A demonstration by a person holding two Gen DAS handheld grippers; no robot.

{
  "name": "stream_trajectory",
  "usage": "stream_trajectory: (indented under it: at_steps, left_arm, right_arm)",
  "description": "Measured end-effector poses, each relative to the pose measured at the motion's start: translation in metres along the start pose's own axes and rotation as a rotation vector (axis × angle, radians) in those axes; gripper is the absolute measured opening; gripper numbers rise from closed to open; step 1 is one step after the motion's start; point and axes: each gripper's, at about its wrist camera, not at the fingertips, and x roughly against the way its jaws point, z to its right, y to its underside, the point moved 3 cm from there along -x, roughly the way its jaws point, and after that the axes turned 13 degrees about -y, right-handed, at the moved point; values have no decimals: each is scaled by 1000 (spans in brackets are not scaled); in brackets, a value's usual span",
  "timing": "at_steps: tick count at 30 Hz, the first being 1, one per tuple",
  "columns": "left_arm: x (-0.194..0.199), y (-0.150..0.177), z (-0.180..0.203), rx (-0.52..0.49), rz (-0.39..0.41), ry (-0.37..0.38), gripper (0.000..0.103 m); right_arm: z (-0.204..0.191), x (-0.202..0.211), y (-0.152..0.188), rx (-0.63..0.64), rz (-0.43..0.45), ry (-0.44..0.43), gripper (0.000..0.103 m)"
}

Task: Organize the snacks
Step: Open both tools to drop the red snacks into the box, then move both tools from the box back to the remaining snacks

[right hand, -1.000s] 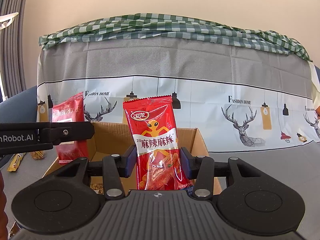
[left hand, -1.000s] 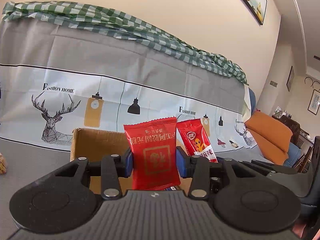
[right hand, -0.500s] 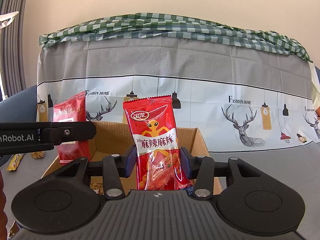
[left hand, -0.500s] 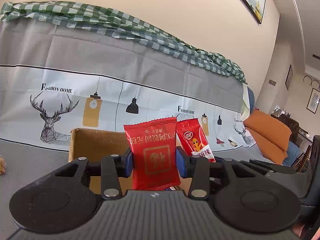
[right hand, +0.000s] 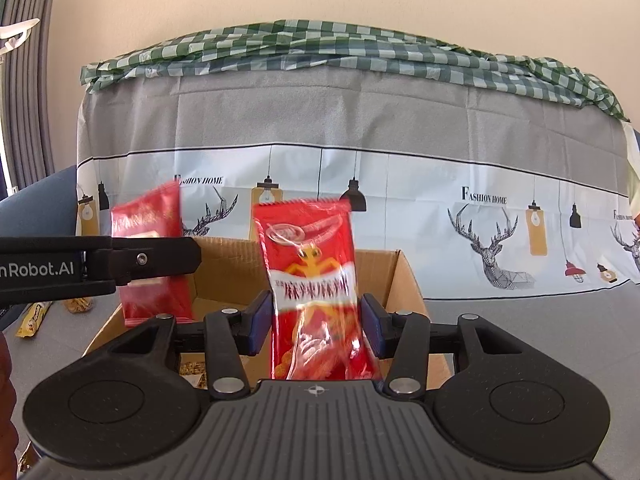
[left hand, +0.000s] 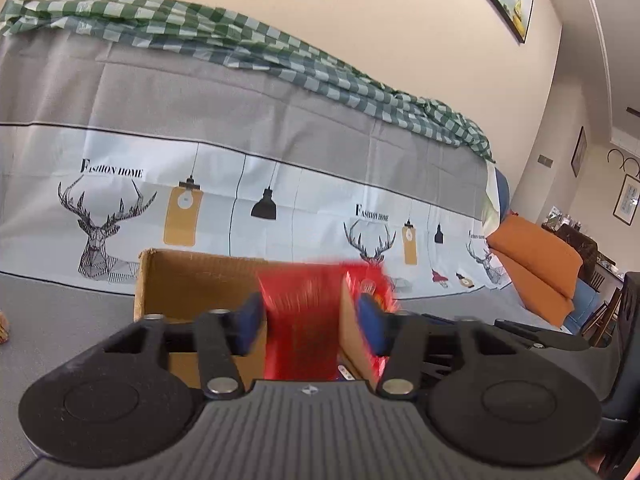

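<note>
Over box (right hand: pixel 404 284): we see both packets blurred, seemingly falling from parted fingers. Left gripper (left hand: pixel 308 316) clear of red packet (left hand: pixel 298 320); right gripper (right hand: pixel 314 322) clear of spicy packet (right hand: pixel 312 280). Snacks remain on desk (right hand: pixel 540 320).

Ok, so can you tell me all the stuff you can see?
red snack packet: one, plain red, blurred, over the box
spicy strip packet: one, red with an orange cartoon, over the box
cardboard box: one, brown, open
yellow snack packets: two, left of the box
deer-print cloth: one, grey-white, behind
checked cloth: one, green, on top
orange cushions: two, far right
left gripper: black, jaws apart around the plain packet
right gripper: black, jaws beside the spicy packet, grip unclear
</note>
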Motion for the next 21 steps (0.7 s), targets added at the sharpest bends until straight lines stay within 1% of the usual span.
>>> stream_trajectory:
  at_steps: [1, 3, 4, 6, 9, 10, 11, 12, 14, 15, 16, 17, 18, 20, 21]
  left_arm:
    - [0, 0, 0, 1, 4, -12, 82]
    - [1, 0, -1, -1, 12, -20, 82]
    - [1, -1, -2, 3, 14, -22, 82]
    - [1, -1, -4, 9, 23, -35, 82]
    - [4, -2, -7, 13, 46, -54, 76]
    - [4, -3, -8, 12, 53, -57, 70]
    - [5, -2, -8, 10, 56, -61, 61]
    - [6, -2, -9, 4, 57, -65, 55]
    - [10, -3, -13, -8, 56, -70, 30]
    - [13, -3, -16, -12, 54, -73, 25]
    - [17, -4, -20, -13, 52, -74, 17]
    - [22, -6, -25, -18, 51, -76, 13]
    - [27, -8, -31, -21, 48, -79, 12]
    - [36, -17, -44, -13, 34, -80, 12]
    - [40, -22, -51, -15, 25, -90, 12]
  right_arm:
    - [0, -1, 0, 3, -5, 3, 52]
    - [-2, -1, 1, 12, -6, 11, 65]
    - [-2, -1, 0, 12, -4, 14, 67]
    - [-1, 0, 0, 9, -4, 16, 69]
    - [-1, -1, 0, 4, -6, 17, 69]
    - [-1, -1, 0, 2, -5, 17, 69]
    - [-1, -1, 0, 1, -5, 17, 69]
    - [-1, -1, -1, -1, -4, 16, 69]
    - [-1, -1, -2, -10, 1, 13, 69]
    - [-1, -1, -3, -18, 4, 12, 69]
    - [-1, -1, -4, -29, 7, 10, 69]
    - [-1, -1, -4, -43, 11, 7, 69]
    - [-1, -1, -5, -61, 16, 3, 69]
    - [-2, -1, -6, -101, 27, -8, 69]
    - [-3, -1, -7, -123, 32, -17, 66]
